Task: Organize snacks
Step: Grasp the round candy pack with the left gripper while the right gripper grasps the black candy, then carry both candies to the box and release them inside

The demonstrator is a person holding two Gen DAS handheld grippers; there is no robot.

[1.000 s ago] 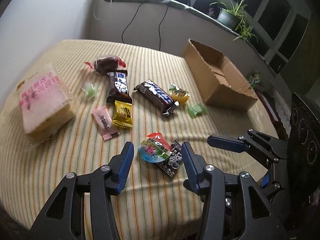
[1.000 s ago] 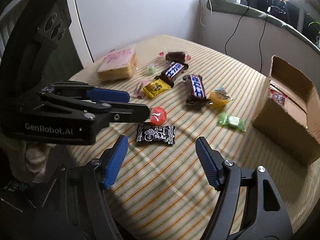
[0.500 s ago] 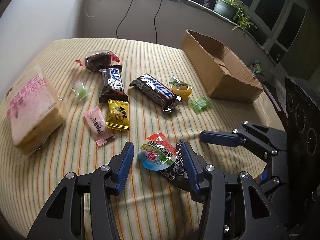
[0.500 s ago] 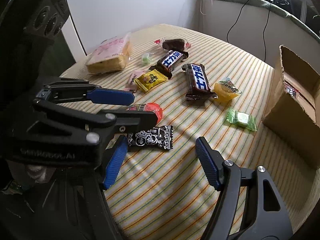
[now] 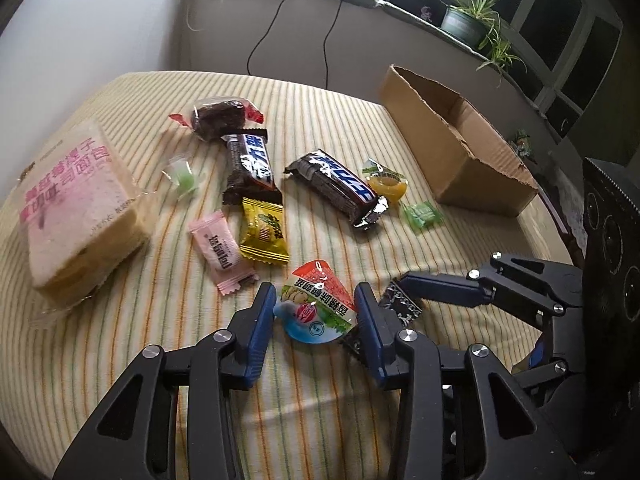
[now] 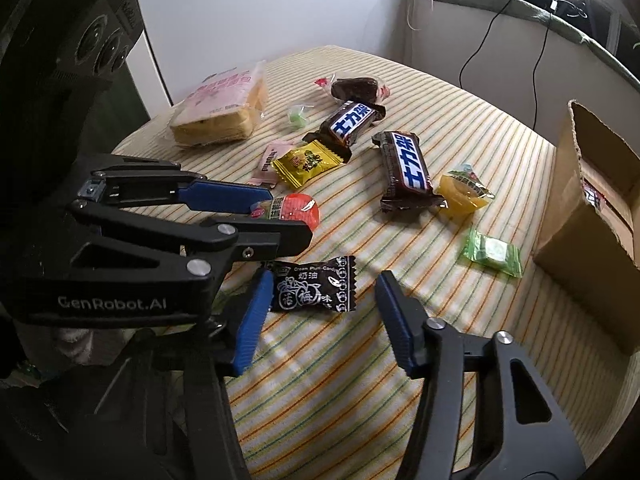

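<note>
Both pairs of tongs were down low over the striped tabletop (image 5: 120, 360), side by side. The left tongs (image 5: 316, 316) were closing around the jelly cup (image 5: 316, 300), the one with the red-and-green foil lid; the blue pads sat right at its two sides, and whether they were pressing yet could not be told. In the right wrist view that cup (image 6: 296, 208) showed between the left fingers, red end poking out. The right tongs (image 6: 320, 308) were closing too, with the black plum candy (image 6: 314, 286) lying flat between the jaws: its left end looked to be against the left pad, while the right pad stood clear of the wrapper with bare cloth showing. Beyond them lay the rest of the snacks: a yellow candy (image 5: 264, 232) beside a pink candy (image 5: 220, 248), two dark chocolate bars (image 5: 336, 188), an orange jelly cup (image 5: 388, 184), a green candy (image 5: 422, 214), and a wrapped sandwich bread (image 5: 72, 208) off at the left edge. The cardboard box (image 5: 452, 148) stood open at the far right of the tabletop, well apart from both tongs.
</note>
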